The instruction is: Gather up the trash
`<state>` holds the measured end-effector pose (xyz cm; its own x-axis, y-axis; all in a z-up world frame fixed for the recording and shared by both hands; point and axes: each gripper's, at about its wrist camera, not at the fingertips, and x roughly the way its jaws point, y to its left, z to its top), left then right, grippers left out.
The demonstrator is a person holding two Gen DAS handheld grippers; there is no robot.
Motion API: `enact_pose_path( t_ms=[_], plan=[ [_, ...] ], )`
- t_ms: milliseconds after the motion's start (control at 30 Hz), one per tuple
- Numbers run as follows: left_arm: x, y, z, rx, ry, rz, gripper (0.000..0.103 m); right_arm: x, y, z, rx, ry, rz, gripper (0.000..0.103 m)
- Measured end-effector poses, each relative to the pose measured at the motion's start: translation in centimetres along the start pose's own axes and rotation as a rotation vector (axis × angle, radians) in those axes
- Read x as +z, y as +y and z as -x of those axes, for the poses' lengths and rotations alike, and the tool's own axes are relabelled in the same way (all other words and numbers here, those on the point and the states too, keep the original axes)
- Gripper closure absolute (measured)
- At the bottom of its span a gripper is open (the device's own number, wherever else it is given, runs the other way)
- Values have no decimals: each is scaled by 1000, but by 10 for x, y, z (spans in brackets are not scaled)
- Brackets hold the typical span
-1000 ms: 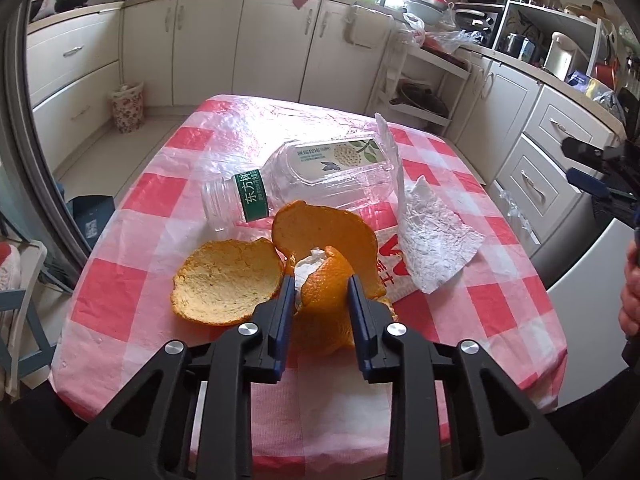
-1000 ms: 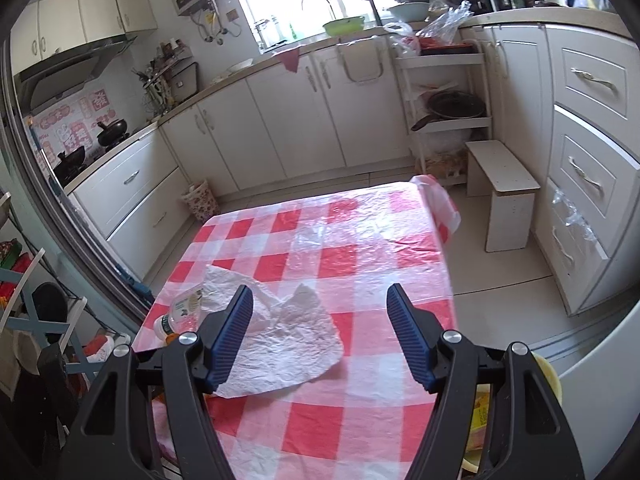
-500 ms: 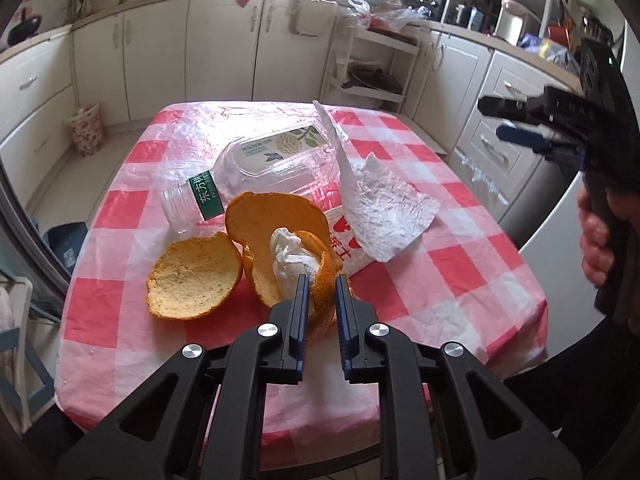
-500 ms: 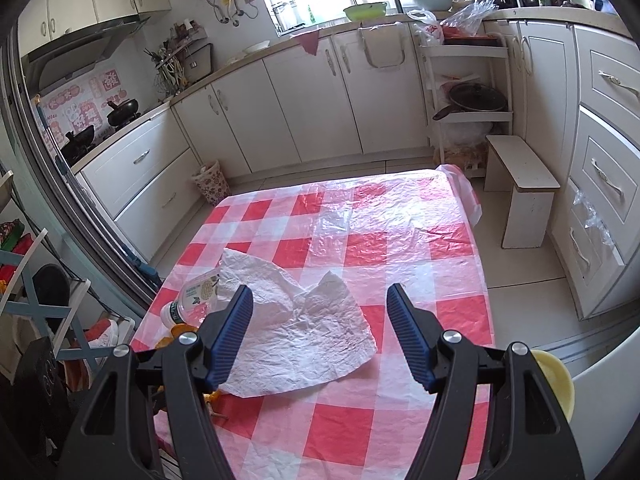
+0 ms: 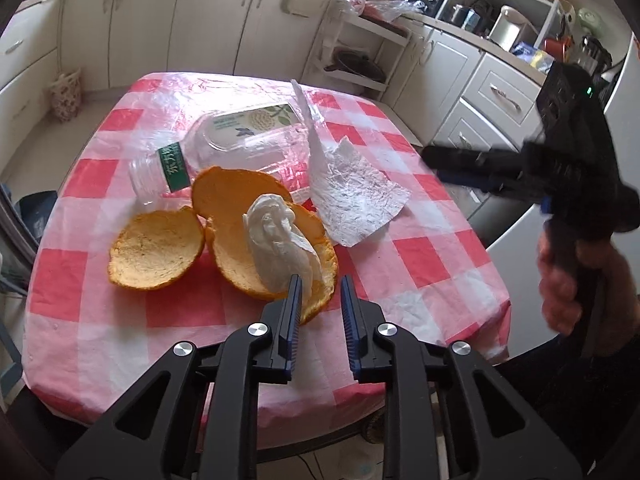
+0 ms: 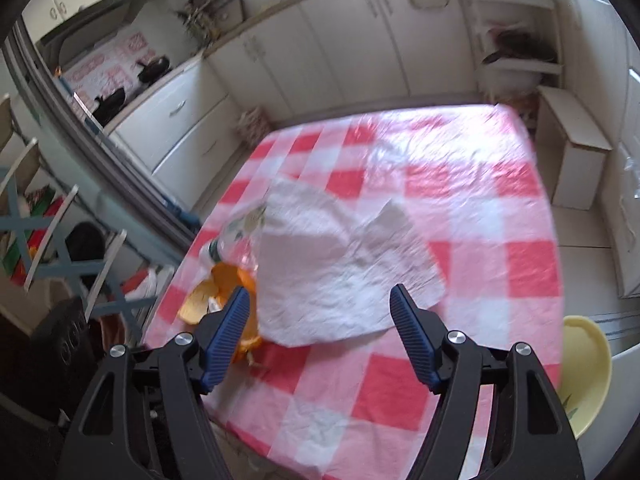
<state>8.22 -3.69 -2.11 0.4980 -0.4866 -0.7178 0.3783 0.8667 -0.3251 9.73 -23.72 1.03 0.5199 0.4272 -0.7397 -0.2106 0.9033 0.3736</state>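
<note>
Orange peels lie on the red-checked tablecloth [image 5: 416, 264]: one cupped piece [image 5: 154, 254] at the left, a larger piece [image 5: 256, 240] holding a crumpled white tissue [image 5: 280, 240]. A clear plastic bottle [image 5: 232, 148] lies on its side behind them, next to a crumpled white paper [image 5: 352, 196]. My left gripper [image 5: 320, 298] is narrowly shut on the near rim of the larger peel. My right gripper [image 6: 320, 312] is open and empty, held above the white paper [image 6: 340, 268]; it shows at the right in the left wrist view [image 5: 460, 168]. The peels [image 6: 218, 292] show beside its left finger.
White kitchen cabinets [image 5: 160, 28] run along the back and right. A small patterned bin [image 5: 66, 94] stands on the floor at far left. A white stool [image 6: 572, 148] stands by the table's far right corner. A yellow dish [image 6: 586, 364] sits off the near right edge.
My left gripper closed on the peel's rim and pulled back toward the near edge, tipping the peel open. My right gripper swung lower over the white paper, still open.
</note>
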Motion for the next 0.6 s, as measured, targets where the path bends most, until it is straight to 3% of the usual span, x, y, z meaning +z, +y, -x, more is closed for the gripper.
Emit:
enact_pose_path(
  t_ms=[67, 200, 400, 600],
  plan=[
    [0, 2, 5, 13, -8, 4, 82, -5, 7, -10, 30, 33, 6, 34],
    [4, 11, 14, 45, -26, 28, 79, -12, 20, -34, 89, 99, 2, 46],
    [3, 19, 24, 48, -29, 36, 74, -10, 32, -43, 205, 115, -49, 50],
    [-2, 45, 34, 60, -35, 104, 69, -15, 37, -67, 205, 213, -76, 53]
  ],
)
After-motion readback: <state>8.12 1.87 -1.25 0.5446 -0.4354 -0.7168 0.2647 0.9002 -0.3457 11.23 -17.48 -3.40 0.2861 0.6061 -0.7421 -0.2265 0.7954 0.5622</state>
